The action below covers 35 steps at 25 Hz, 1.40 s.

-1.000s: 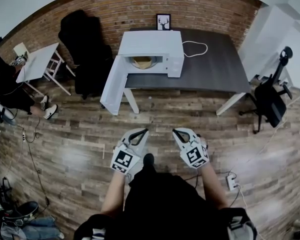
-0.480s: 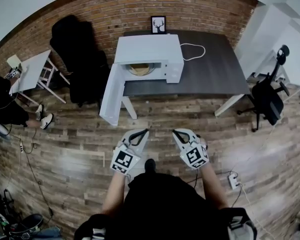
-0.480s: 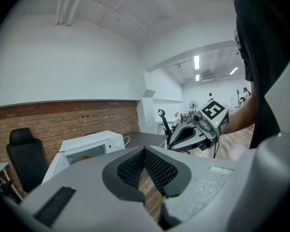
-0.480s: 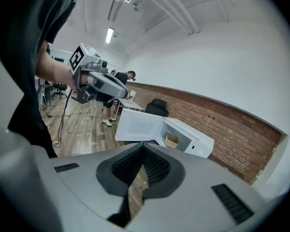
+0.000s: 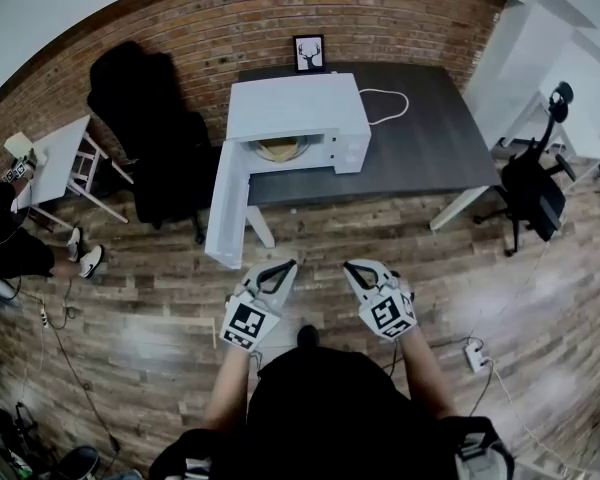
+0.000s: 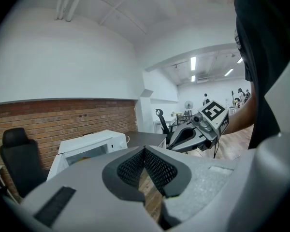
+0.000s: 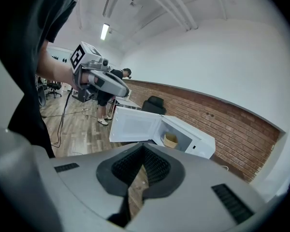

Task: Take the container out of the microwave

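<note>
Nearest me, my left gripper (image 5: 277, 268) and right gripper (image 5: 358, 268) hang side by side over the wood floor (image 5: 160, 308), each with its jaws pressed together on nothing, both well short of the desk (image 5: 430, 138). Beyond them the white microwave (image 5: 292, 108) sits at the desk's left end, its door (image 5: 225, 208) swung wide open on the left side, and the tan container (image 5: 280, 149) stands inside the cavity, untouched. Farther back: a black chair (image 5: 145, 138) left of the microwave, and a small framed picture (image 5: 308, 53) against the brick wall (image 5: 210, 18).
</note>
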Available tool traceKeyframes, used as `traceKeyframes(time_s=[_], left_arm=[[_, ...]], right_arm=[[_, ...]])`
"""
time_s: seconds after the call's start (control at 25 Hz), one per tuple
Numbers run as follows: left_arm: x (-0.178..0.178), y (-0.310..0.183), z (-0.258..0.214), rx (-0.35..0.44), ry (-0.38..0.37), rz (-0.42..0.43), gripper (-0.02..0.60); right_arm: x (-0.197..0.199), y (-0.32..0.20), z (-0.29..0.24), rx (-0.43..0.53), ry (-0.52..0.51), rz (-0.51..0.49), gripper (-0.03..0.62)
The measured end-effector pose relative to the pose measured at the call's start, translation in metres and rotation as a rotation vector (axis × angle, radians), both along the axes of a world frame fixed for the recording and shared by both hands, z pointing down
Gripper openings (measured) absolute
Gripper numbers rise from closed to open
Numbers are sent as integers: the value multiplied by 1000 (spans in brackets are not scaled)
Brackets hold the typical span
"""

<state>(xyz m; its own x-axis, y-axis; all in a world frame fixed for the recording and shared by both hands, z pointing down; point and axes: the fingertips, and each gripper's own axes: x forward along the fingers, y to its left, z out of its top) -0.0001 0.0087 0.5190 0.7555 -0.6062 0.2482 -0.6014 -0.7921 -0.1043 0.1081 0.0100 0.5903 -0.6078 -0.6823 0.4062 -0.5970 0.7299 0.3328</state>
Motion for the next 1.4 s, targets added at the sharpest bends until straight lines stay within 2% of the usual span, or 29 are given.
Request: traceKeyframes(time_s=[0.16,0.52,0.72,0.96,1.4], left_arm=[[-11,-9,7,-18,2,11,2],[-42,-29,5,13,13,31,2],[-55,-38,14,-24,16,26,2],[-63,-39,8,12,25,45,2],[-75,-49,7,0,51,1,2]], right_arm=[[-11,-7,7,-9,9,18,-2],[-39,-25,7,-2,22,34,-2],[-54,-32,11,-1,37,21,-2],[-62,-28,12,-9,64,20,-2],[-72,-41,16,-16,85,-19,-2]])
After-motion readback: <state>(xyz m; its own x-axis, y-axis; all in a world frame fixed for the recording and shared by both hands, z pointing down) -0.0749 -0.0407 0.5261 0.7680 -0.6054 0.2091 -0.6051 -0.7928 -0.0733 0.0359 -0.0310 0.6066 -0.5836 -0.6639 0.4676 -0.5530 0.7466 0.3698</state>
